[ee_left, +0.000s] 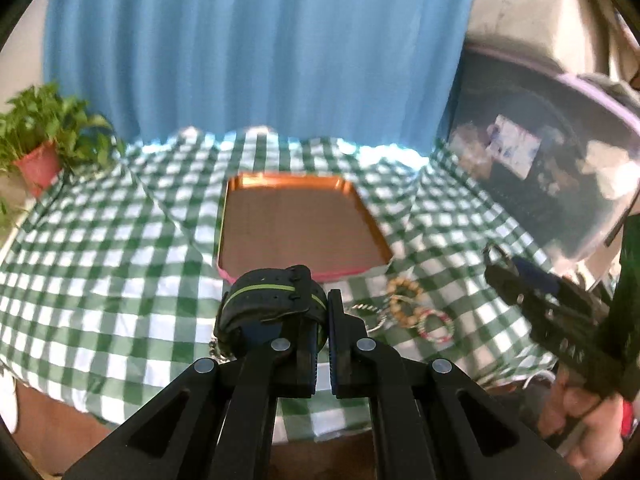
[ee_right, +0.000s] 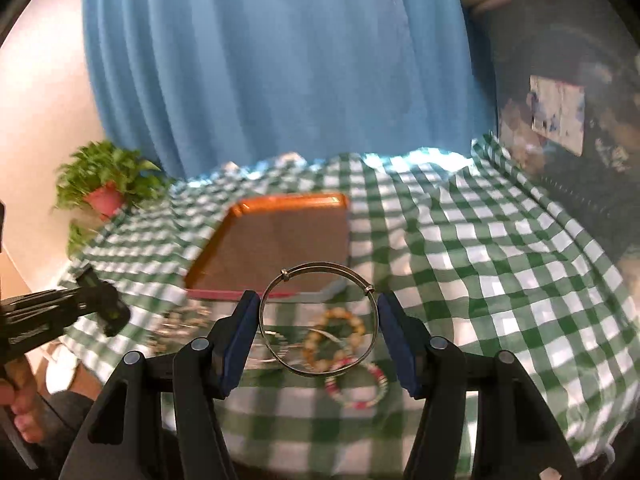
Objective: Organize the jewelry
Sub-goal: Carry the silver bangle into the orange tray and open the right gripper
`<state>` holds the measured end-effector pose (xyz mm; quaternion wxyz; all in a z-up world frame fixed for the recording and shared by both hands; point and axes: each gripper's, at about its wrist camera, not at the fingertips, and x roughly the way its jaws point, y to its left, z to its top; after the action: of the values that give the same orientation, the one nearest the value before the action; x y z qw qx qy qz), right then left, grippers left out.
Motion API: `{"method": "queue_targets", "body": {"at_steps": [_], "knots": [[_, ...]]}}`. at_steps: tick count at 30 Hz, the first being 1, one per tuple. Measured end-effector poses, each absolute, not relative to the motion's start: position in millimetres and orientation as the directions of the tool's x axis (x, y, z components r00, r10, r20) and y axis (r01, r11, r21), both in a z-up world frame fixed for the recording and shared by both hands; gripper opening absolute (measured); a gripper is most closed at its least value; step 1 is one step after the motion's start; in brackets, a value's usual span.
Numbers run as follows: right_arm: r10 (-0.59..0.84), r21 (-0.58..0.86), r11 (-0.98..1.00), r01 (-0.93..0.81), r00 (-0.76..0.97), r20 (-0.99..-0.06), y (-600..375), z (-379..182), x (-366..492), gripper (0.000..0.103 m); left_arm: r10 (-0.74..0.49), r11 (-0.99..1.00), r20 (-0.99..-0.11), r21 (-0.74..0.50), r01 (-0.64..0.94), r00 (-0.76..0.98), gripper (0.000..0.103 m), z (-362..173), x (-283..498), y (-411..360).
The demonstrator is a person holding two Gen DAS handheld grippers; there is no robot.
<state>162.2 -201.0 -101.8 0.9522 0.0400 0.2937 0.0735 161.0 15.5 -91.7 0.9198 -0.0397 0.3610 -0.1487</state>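
My left gripper (ee_left: 322, 304) is shut on a black watch band with a green stripe (ee_left: 268, 296), held above the checked cloth in front of the orange tray (ee_left: 280, 178). My right gripper (ee_right: 318, 308) is shut on a thin silver bangle (ee_right: 320, 268), its blue pads (ee_right: 240, 340) pressing the ring's two sides, also lifted off the cloth. Beneath it lie beige beaded bracelets (ee_right: 346, 320) and a red-and-white bracelet (ee_right: 356, 390). The tray (ee_right: 288, 200) holds nothing. Each gripper shows in the other's view: the right (ee_left: 504, 268), the left (ee_right: 104, 304).
A green-and-white checked cloth (ee_left: 100, 248) covers the table. A potted plant (ee_left: 40, 148) stands at the far left corner. A blue curtain (ee_left: 260, 48) hangs behind. A dark cabinet (ee_right: 568, 152) borders the right side. More bracelets (ee_left: 404, 292) lie right of my left gripper.
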Motion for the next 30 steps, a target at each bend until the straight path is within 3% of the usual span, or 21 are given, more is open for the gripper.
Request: {"method": "queue_targets", "body": {"at_steps": [9,14,20,30], "knots": [[0.225,0.095,0.974,-0.204,0.879,-0.42,-162.3,-29.7,87.9,0.057,-0.261,0.963,-0.526,-0.084,0.256,0.81,0.004,-19.7,99.1,9.2],[0.241,0.076,0.97,-0.229,0.894,-0.379,-150.1,-6.9,79.7,0.057,-0.245,0.966,-0.489,-0.05,0.253,0.837,0.005,-5.2,93.5,9.7],[0.256,0.052,0.965,-0.256,0.889,-0.379,-136.3,-2.7,102.6,0.057,-0.236,0.969,-0.486,-0.056,0.24,0.842,0.005,-9.9,116.6,15.8],[0.264,0.077,0.963,-0.258,0.848,-0.46,-125.4,-44.9,203.9,0.057,-0.22,0.973,-0.56,-0.069,0.22,0.799,0.005,-64.8,229.0,22.3]]}}
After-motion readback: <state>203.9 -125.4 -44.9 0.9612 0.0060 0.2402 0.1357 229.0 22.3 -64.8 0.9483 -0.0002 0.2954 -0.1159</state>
